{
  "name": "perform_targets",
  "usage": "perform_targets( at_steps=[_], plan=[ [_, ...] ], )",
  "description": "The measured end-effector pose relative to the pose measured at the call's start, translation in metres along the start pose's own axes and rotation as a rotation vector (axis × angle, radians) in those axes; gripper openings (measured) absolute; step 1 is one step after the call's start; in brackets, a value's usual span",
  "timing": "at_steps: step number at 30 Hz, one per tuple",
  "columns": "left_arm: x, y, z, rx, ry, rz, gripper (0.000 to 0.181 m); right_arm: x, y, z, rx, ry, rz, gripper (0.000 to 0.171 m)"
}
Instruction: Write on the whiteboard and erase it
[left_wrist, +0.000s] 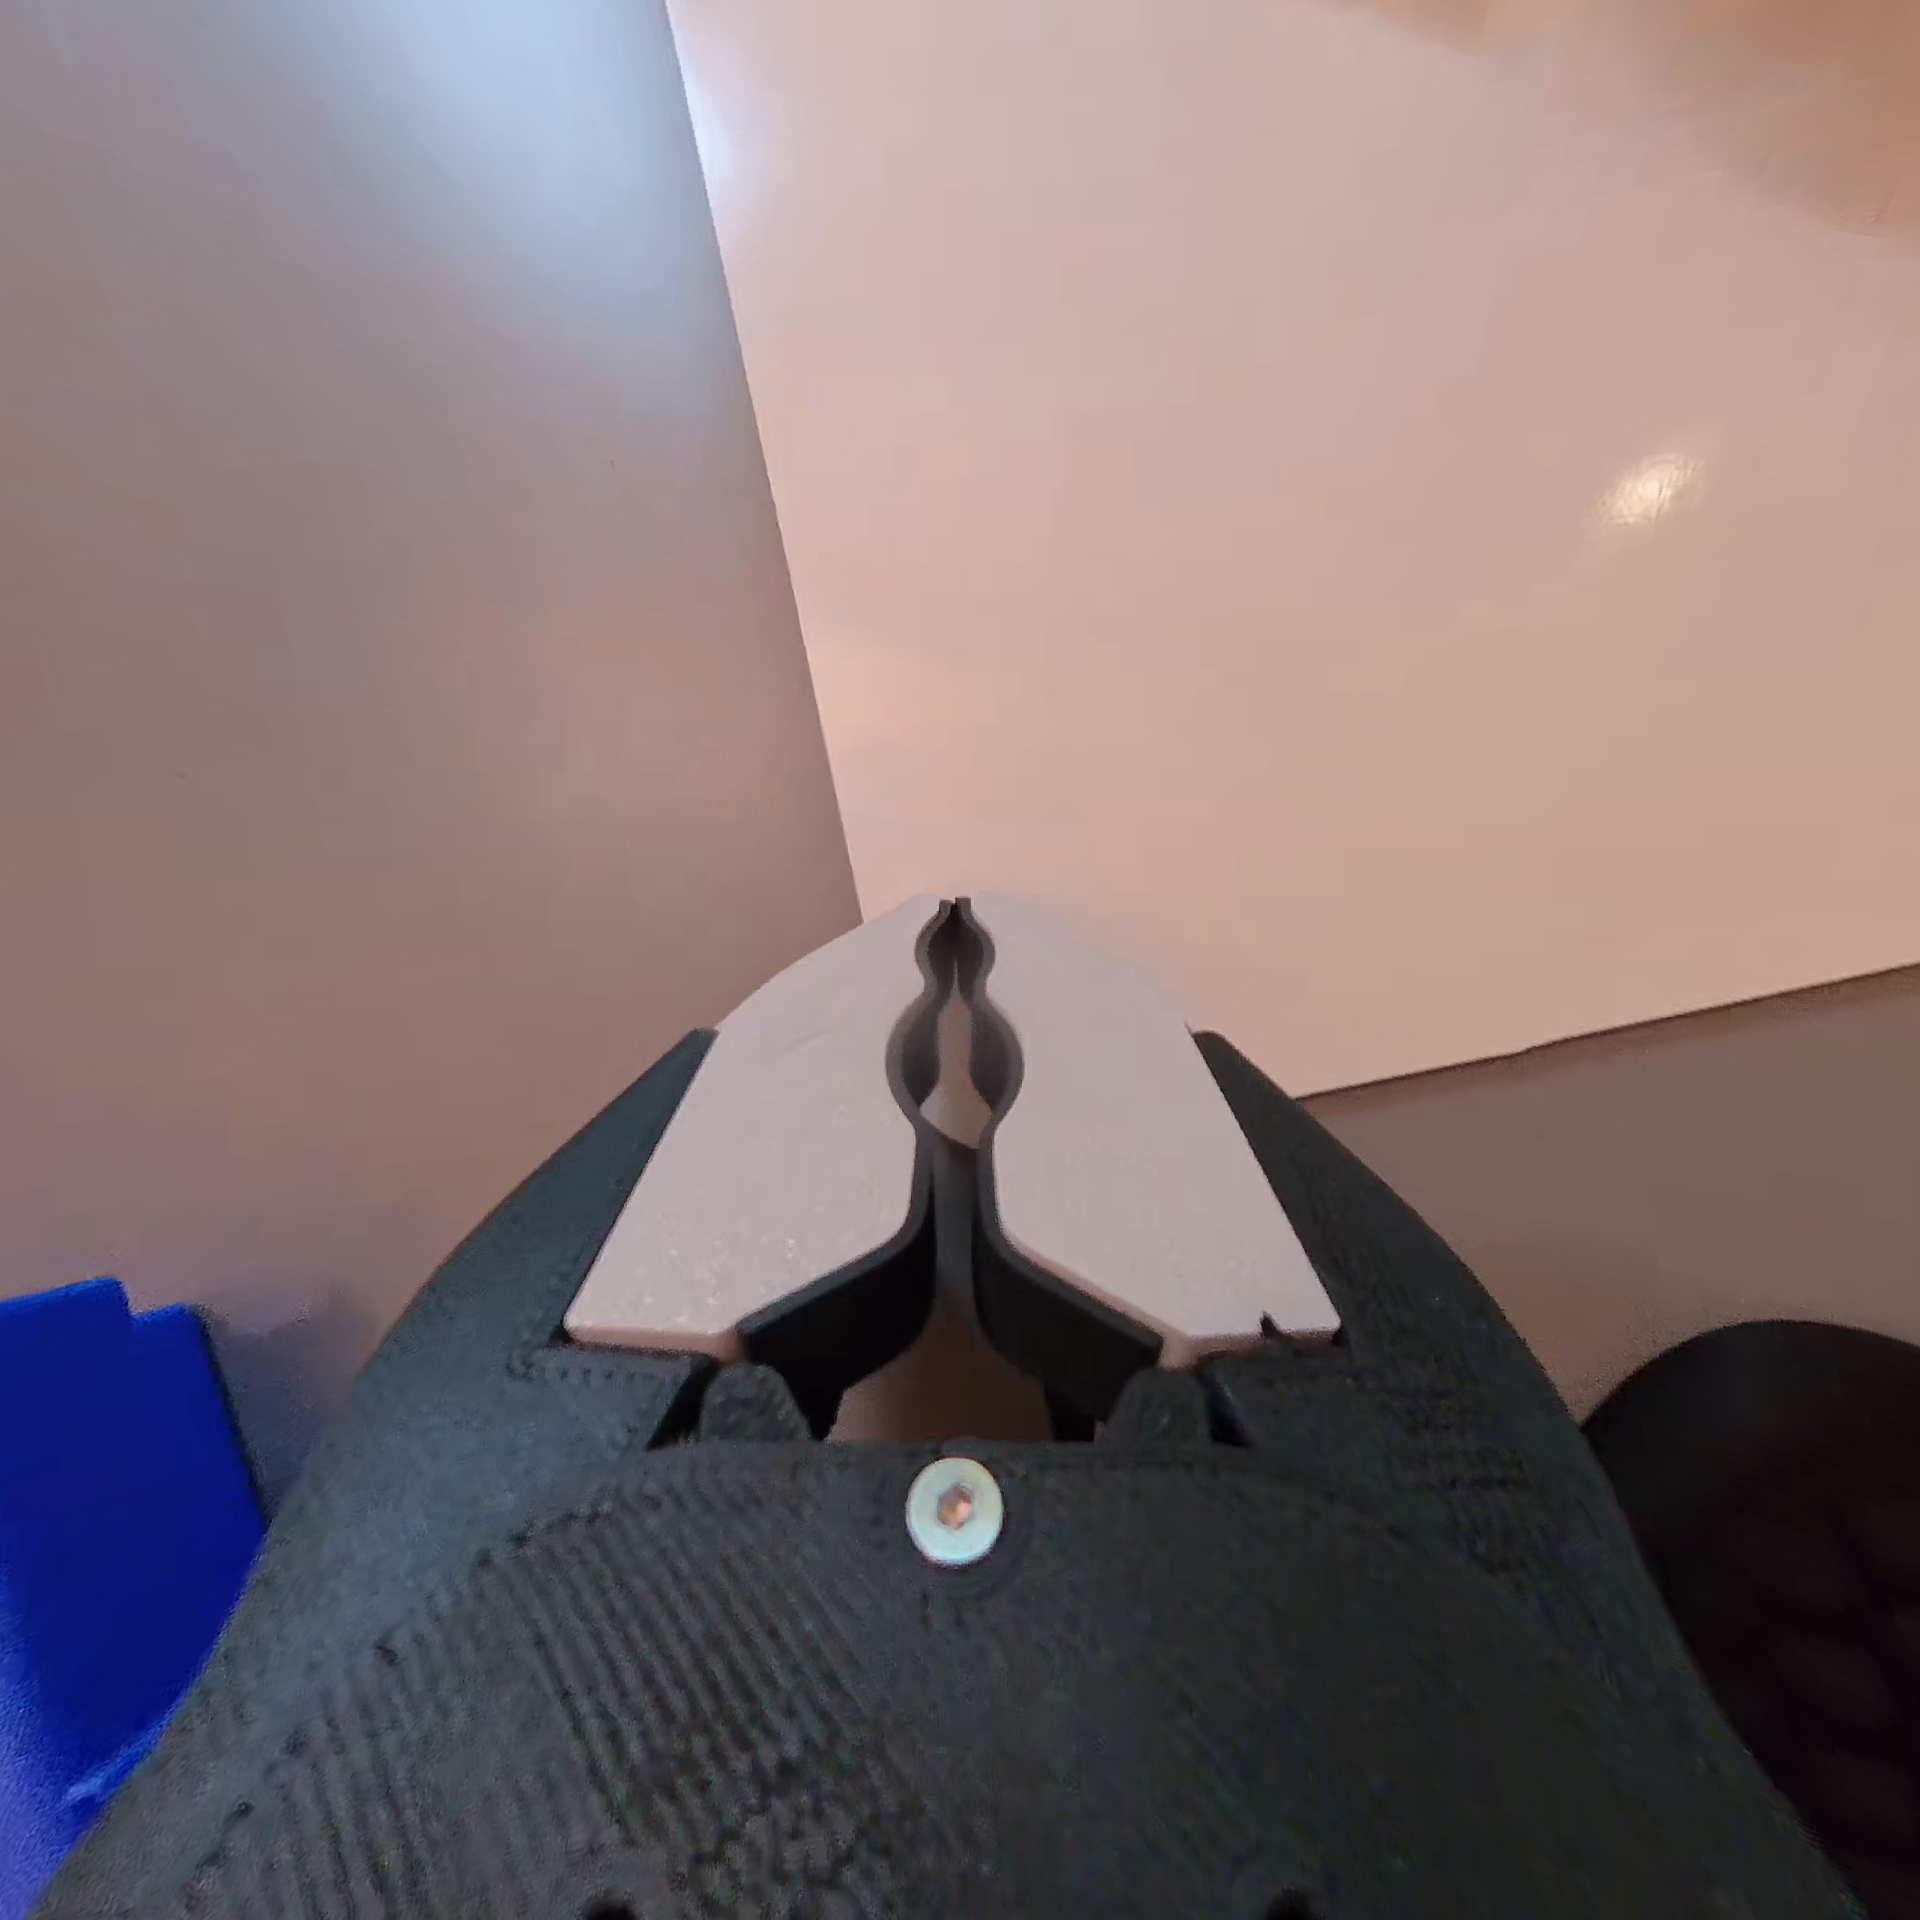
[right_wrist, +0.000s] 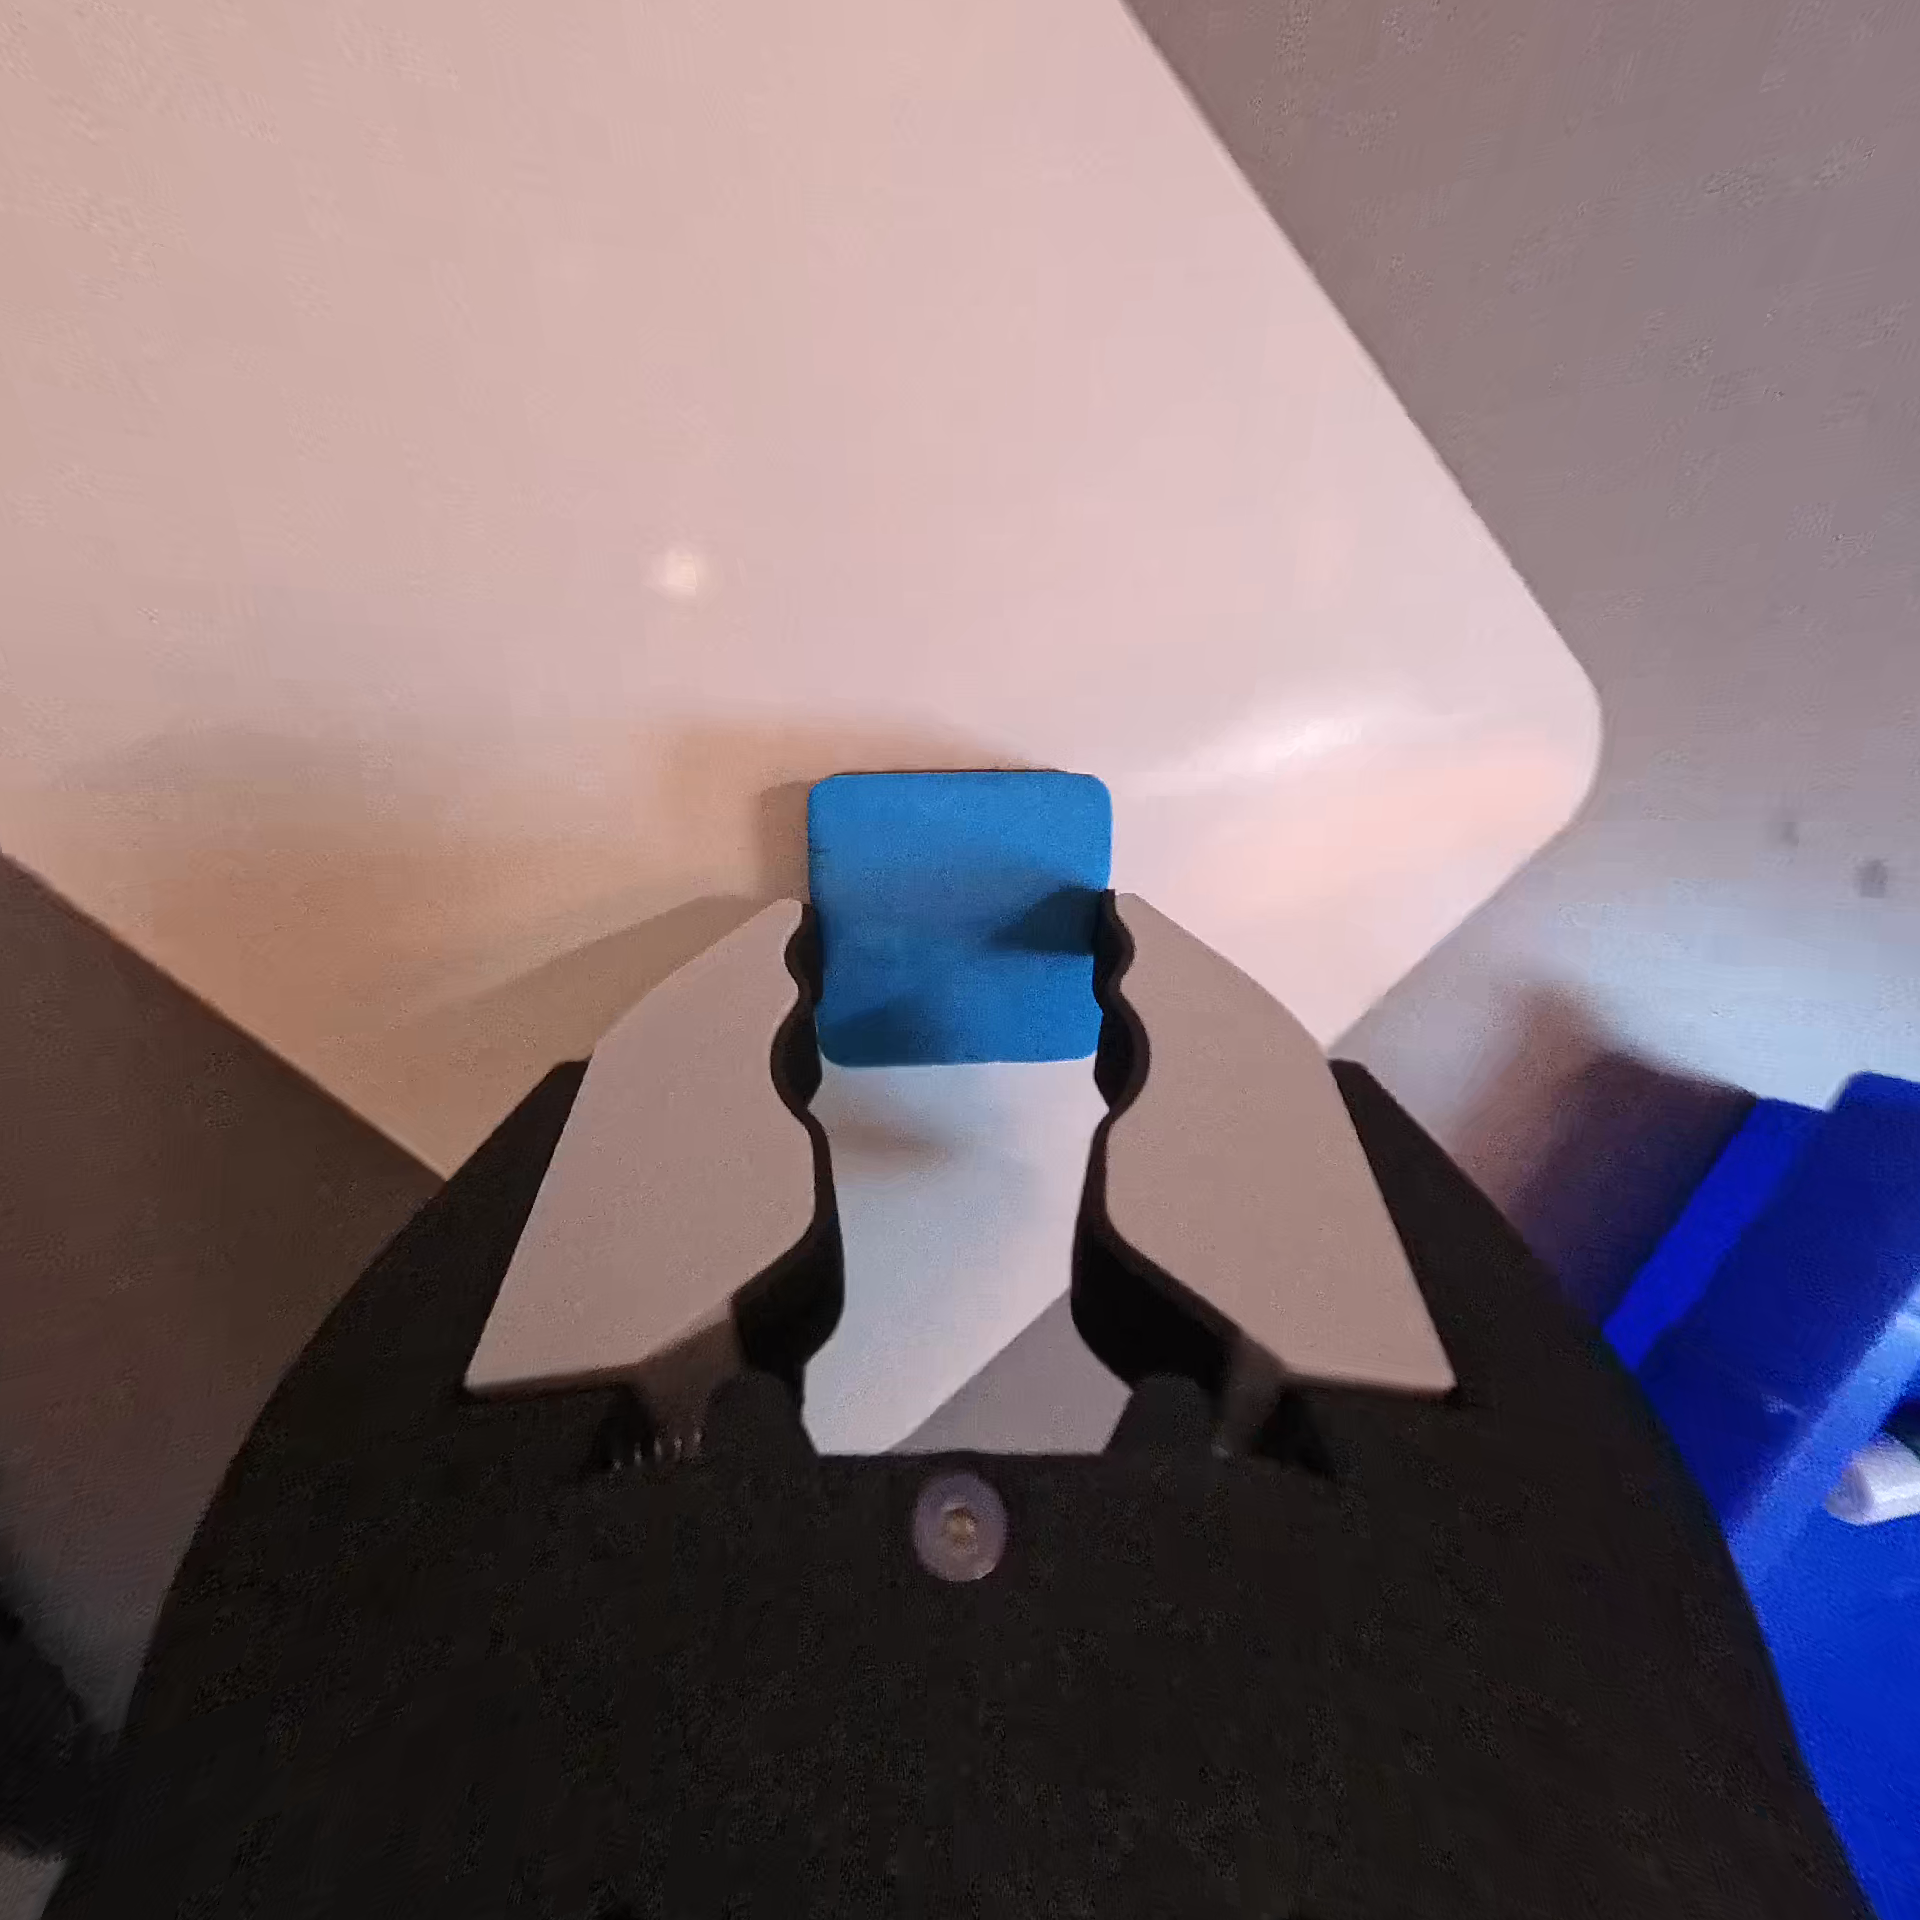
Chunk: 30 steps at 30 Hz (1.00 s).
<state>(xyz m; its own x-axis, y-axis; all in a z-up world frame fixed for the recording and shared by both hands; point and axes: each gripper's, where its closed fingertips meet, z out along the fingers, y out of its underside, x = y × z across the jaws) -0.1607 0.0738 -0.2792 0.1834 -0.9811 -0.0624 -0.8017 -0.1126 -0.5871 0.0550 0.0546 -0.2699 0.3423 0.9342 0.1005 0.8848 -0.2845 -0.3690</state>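
1. On my right wrist camera, the right gripper (right_wrist: 956, 909) is clamped on a small blue eraser (right_wrist: 951, 914), a rounded square block with a felt-like face. Both fingertips press its left and right sides, and the block stands out past the tips.
2. The eraser's far edge meets the whiteboard (right_wrist: 727, 416); I cannot tell for sure whether it presses on the surface or sits just off it. It casts a soft shadow on the board to its left.
3. The whiteboard is glossy white with a rounded corner at the right of this view, and it lies on a grey table (right_wrist: 1662, 312). The part of the board that I see carries no marks, only glare spots.
4. A blue plastic holder (right_wrist: 1766, 1351) sits on the table to the right of my right gripper, beside the board's edge. A small white part pokes out of it; it is too blurred to name.
5. On my left wrist camera, the left gripper (left_wrist: 954, 906) has its fingertips pressed together with nothing between them. It is over the grey table (left_wrist: 364, 623), right by the board's edge.
6. The whiteboard (left_wrist: 1299, 520) fills the upper right of that view.
7. A blue plastic piece (left_wrist: 104, 1507) shows at the lower left, and a dark rounded object (left_wrist: 1787, 1558) at the lower right, too blurred to identify.
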Motion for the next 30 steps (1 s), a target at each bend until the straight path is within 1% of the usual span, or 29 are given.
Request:
perform_targets(
  at_steps=[3,6,7,8,10,12,16,17,18,21,22,25,28,30],
  plan=[
    [0.001,-0.003,0.003,0.007,0.007,-0.016,0.000,-0.058,-0.015,0.000,-0.012,-0.118,-0.145,0.051],
    [0.002,-0.004,0.003,0.008,-0.002,-0.014,0.000,-0.128,-0.040,0.002,0.016,-0.212,-0.335,0.051],
    [0.003,-0.004,0.003,0.006,-0.005,-0.014,0.000,-0.145,-0.045,0.002,0.029,-0.219,-0.383,0.051],
    [0.003,-0.004,0.003,0.006,-0.007,-0.016,0.000,-0.150,-0.045,0.002,0.026,-0.197,-0.414,0.051],
    [0.003,-0.004,0.003,0.012,-0.007,-0.022,0.000,-0.142,-0.027,-0.004,-0.004,-0.195,-0.373,0.051],
    [0.003,-0.004,0.003,0.021,-0.010,-0.023,0.000,-0.104,0.005,-0.013,-0.029,-0.132,-0.218,0.051],
    [0.004,-0.004,0.003,0.014,-0.019,-0.009,0.000,-0.022,0.087,-0.036,-0.089,0.008,0.115,0.051],
    [0.003,-0.004,0.003,0.014,-0.022,-0.007,0.000,-0.010,0.101,-0.041,-0.099,0.034,0.160,0.051],
    [0.003,-0.005,0.003,0.017,-0.026,-0.006,0.000,-0.006,0.106,-0.044,-0.084,0.043,0.174,0.051],
    [-0.002,-0.007,0.005,0.028,-0.058,-0.002,0.000,-0.017,0.087,-0.049,0.066,-0.001,0.145,0.051],
    [-0.005,-0.007,0.005,0.030,-0.071,0.008,0.000,-0.021,0.082,-0.051,0.086,-0.005,0.112,0.051],
    [-0.010,-0.006,0.004,0.029,-0.128,0.077,0.000,-0.032,0.078,-0.048,0.064,0.019,-0.044,0.051],
    [0.003,-0.003,-0.001,0.073,-0.041,0.011,0.000,-0.054,0.067,-0.040,0.068,-0.012,-0.149,0.052],
    [0.008,0.002,-0.009,0.090,-0.020,0.004,0.000,-0.063,0.060,-0.037,0.074,-0.019,-0.204,0.052]
  ],
)
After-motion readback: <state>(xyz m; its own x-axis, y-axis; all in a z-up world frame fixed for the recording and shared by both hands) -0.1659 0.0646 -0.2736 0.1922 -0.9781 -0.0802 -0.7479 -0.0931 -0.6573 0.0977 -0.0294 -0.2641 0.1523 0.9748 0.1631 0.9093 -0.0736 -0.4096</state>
